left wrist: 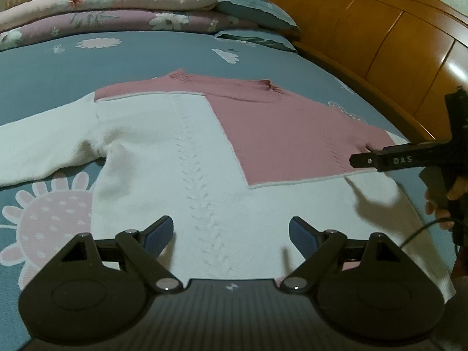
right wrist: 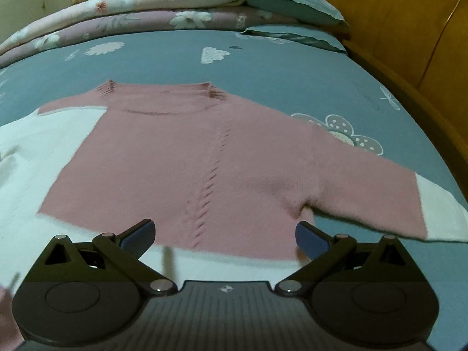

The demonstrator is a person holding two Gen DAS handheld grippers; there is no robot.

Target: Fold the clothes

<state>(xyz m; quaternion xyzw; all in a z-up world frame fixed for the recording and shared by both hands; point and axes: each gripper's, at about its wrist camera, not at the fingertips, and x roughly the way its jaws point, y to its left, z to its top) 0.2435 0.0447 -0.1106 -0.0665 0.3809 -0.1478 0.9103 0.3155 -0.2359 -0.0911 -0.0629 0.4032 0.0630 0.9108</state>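
- pink and white knit sweater (left wrist: 204,152) lies flat on the bed (left wrist: 146,55), collar toward the far bedding, a line of small knit eyelets running down its middle.
- the pink part covers the collar and one side of the chest; the rest of the body and the far sleeve are white.
- in the right wrist view the same sweater (right wrist: 181,158) shows its pink sleeve with a white cuff spread out on the blue-grey sheet with flower and cloud prints.
- left gripper (left wrist: 231,234) hovers over the white lower body, its blue-padded fingers (left wrist: 159,232) wide apart with nothing between them.
- right gripper (right wrist: 225,235) sits above the pink hem, fingers spread wide and holding nothing; from the left wrist view its black finger tip is near the pink sleeve edge, and touching cannot be told.
- the letters "das" read in pale print on that black finger.
- folded floral quilts (left wrist: 122,8) and pillows (left wrist: 257,11) are stacked at the far side, beside a wooden headboard (left wrist: 380,29).
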